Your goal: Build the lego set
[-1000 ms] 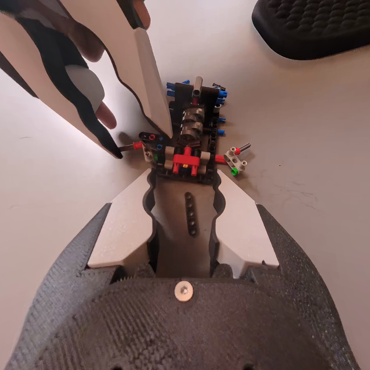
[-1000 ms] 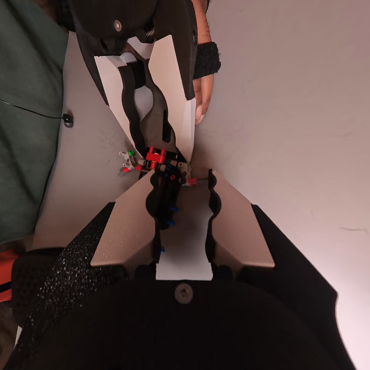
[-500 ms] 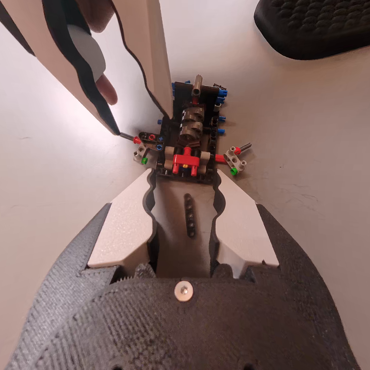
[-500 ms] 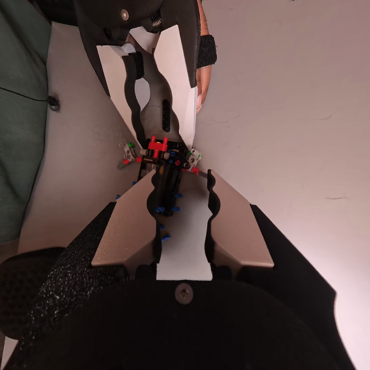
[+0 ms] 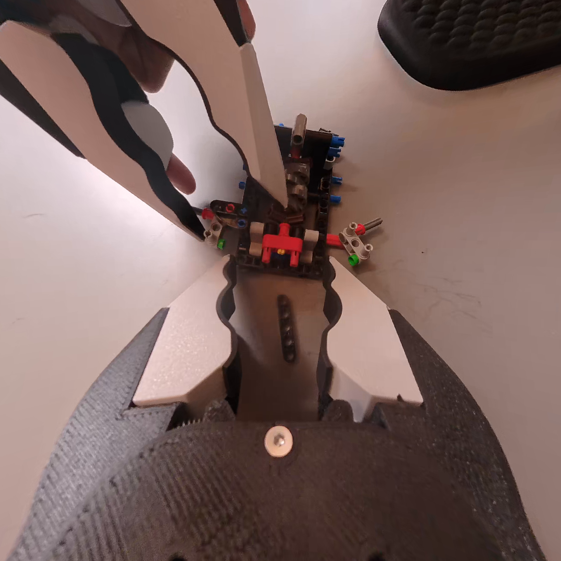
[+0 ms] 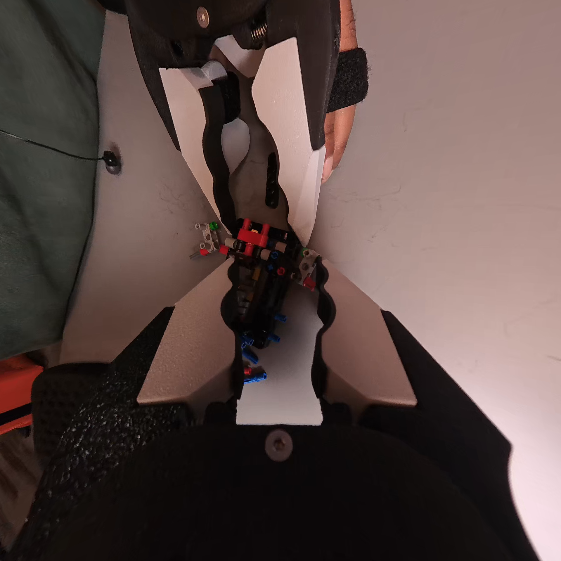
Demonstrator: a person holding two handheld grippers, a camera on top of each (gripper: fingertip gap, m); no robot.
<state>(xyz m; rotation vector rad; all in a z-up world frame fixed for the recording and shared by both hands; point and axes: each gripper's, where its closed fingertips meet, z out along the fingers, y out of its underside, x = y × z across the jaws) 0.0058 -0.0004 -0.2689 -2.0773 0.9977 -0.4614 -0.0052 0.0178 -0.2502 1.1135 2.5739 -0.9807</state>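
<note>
1. In the left wrist view, the lego assembly (image 5: 285,218) lies on the pale surface (image 5: 440,303), and I use it as the landmark. It is a black frame with a red cross piece (image 5: 281,244) at its near end, blue pins along its right side and a grey tube at its far end.
2. The left gripper (image 5: 280,264) is just in front of the assembly. Its fingers (image 5: 194,328) are spread about as wide as the frame, and the tips stand at the two near corners. I cannot tell if they press on it.
3. A loose black beam (image 5: 287,328) with a row of holes lies on the surface between these fingers, nearer to the camera than the assembly.
4. A small grey connector group (image 5: 355,243) with red and green pins sticks out on the right of the assembly. A similar group (image 5: 217,232) is on the left.
5. The right gripper (image 5: 243,221) comes from the upper left of the assembly, with the fingers apart. One tip is over the middle of the frame, the other is at the left connector group. A hand (image 5: 145,60) is behind it.
6. A black textured pad (image 5: 485,42) lies far to the upper right of the assembly.
7. In the right wrist view, the lego assembly (image 6: 261,291) lies between the fingers (image 6: 188,340) of the right gripper (image 6: 274,264), which are open. The left one lies close along the frame, and the right one touches the grey connector.
8. The left gripper (image 6: 264,233) is on the far side of the assembly, with its tips at the end that has the red piece.
9. Loose blue pins (image 6: 253,378) lie near the close end of the assembly.
</note>
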